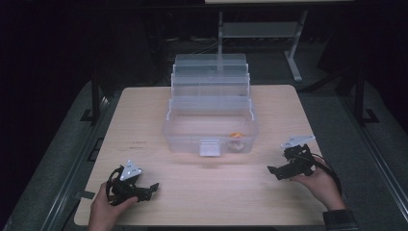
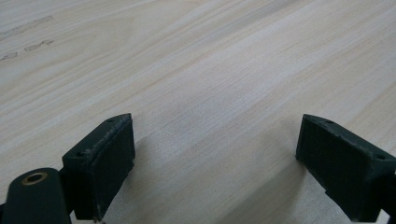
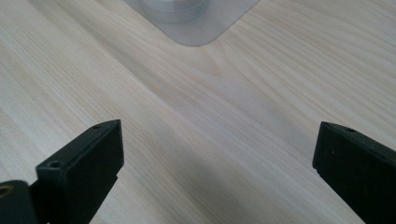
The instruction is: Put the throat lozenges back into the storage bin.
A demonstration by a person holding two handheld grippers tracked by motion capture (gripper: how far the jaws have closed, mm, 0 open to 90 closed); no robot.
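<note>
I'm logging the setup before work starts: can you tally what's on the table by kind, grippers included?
Clear plastic box with stepped trays: 1
Small orange thing inside the box: 1
Black grippers, both open and holding nothing: 2 (left gripper, right gripper)
Total: 4

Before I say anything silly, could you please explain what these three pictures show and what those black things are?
A person sits at a wooden table and holds a hand-held gripper in each hand. The high view looks down from above: left gripper, right gripper. The other two pictures come from cameras riding on each gripper, looking along its two black jaws at the tabletop. Both sets of jaws stand wide apart and hold nothing. On the table stands a clear plastic tiered box, opened out, with a small orange thing inside its bottom tray.
</note>
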